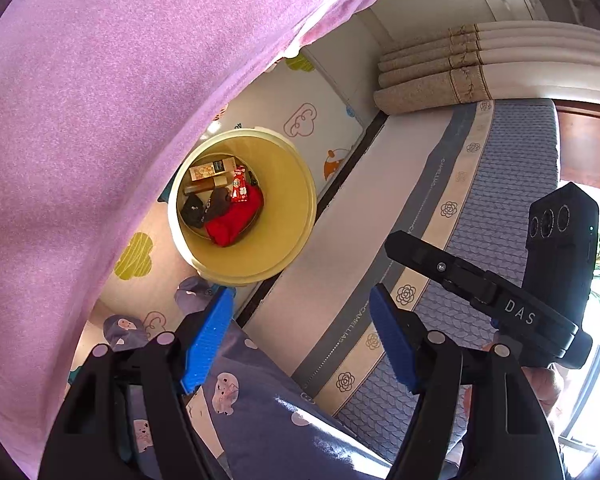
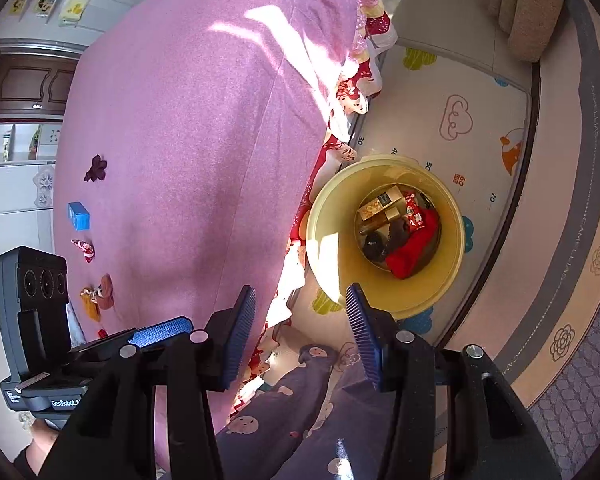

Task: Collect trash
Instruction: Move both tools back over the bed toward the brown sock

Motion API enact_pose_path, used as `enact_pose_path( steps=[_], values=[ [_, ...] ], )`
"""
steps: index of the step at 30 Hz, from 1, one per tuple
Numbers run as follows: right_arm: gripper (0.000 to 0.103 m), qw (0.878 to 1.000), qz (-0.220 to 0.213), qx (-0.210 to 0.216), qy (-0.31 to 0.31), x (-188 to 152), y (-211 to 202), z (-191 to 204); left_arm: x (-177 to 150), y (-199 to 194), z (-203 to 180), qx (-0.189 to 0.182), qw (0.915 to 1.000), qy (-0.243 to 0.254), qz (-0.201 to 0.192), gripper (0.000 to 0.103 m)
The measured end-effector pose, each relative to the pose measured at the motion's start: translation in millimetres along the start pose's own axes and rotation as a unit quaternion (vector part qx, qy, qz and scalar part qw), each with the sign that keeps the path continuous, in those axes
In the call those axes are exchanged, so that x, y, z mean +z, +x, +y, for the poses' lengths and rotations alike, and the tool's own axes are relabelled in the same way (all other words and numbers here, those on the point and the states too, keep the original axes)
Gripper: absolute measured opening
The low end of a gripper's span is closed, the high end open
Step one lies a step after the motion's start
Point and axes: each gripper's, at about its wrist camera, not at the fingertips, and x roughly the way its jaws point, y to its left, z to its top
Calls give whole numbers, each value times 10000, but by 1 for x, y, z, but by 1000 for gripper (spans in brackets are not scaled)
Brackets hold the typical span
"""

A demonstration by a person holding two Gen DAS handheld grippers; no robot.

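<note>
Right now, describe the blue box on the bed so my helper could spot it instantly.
Start at the pink bedspread. Along its far edge lies a row of small scraps; the blue box sits among them. It alone is squarish and plain bright blue, while its neighbours are crumpled dark, red or orange bits.

Ahead of the left claw [image 1: 300,336], the pink bedcover [image 1: 100,120] hides part of the yellow bin's [image 1: 296,216] rim; the things in the bin [image 1: 226,200] are too small to tell apart; left of the right claw [image 2: 300,332], little bits on the cover [image 2: 96,300] are too small to name; both claws' bodies are cut off below.
</note>
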Motion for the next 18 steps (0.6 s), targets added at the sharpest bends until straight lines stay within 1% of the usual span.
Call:
enact_pose_path(
  steps=[3, 9, 13, 18],
  values=[
    [47, 9998, 38, 1, -171, -1, 4, 20, -3, -13, 11, -41, 9999, -97, -137, 71],
    [47, 9984, 122, 24, -546, -6, 17, 69, -15, -45, 49, -117, 9982, -420, -415, 71],
    [47, 9966, 206, 58, -798, -12, 31, 105, -28, -68, 81, -145, 9958, -664, -609, 71],
    [47, 9924, 378, 78, -1168, -25, 54, 155, -45, -96, 126, -190, 9906, -1036, -875, 72]
  ],
)
